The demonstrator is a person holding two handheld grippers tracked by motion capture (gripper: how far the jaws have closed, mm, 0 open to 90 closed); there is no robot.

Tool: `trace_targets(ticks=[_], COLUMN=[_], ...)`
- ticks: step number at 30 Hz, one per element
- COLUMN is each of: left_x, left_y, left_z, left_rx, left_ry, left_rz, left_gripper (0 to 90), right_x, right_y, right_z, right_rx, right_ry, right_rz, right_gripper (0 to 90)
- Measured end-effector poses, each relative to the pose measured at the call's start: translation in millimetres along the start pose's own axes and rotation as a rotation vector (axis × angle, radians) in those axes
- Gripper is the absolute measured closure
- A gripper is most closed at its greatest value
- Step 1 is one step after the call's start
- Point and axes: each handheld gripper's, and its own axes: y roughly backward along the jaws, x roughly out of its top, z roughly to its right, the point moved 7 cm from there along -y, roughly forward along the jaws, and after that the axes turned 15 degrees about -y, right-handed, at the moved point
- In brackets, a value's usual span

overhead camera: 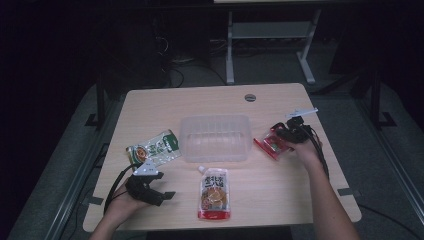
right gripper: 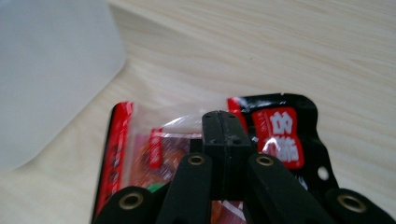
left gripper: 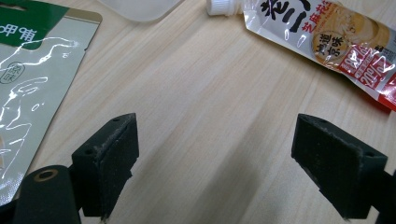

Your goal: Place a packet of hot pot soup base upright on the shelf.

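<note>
On the pale desk (overhead camera: 280,195), a red snack packet (right gripper: 275,135) near the right edge is clamped by the right hand-held gripper (right gripper: 223,133) for lifting toward the clear tub (overhead camera: 215,137); the left hand-held gripper (left gripper: 229,172) is held wide

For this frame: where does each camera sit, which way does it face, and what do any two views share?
High view: above the person's side, facing forward and down on the table; both forearms, left gripper, right gripper.
Left gripper view: rides the left gripper, facing the tabletop; open fingers.
Right gripper view: rides the right gripper, shut on the red packet.
Shared: the spouted pouch and clear tub.
</note>
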Motion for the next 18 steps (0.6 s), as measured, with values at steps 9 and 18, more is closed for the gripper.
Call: trace_targets(ticks=[9, 18], left_x=[-1.2, -0.4], left_y=[0.8, -0.9], left_z=[-0.4, 1.3], left_rx=[0.002, -0.002], left_ry=[-0.010, -0.003], left_rz=[0.001, 0.002], left_gripper=[14.5, 14.5], right_x=[1.1, -8.5], right_y=[-16.6, -13.8], right_z=[9.6, -2.3], right_rx=[-0.044, 0.015], right_ry=[0.009, 0.031], right_rz=[-0.040, -0.051], right_gripper=[90.0, 90.0])
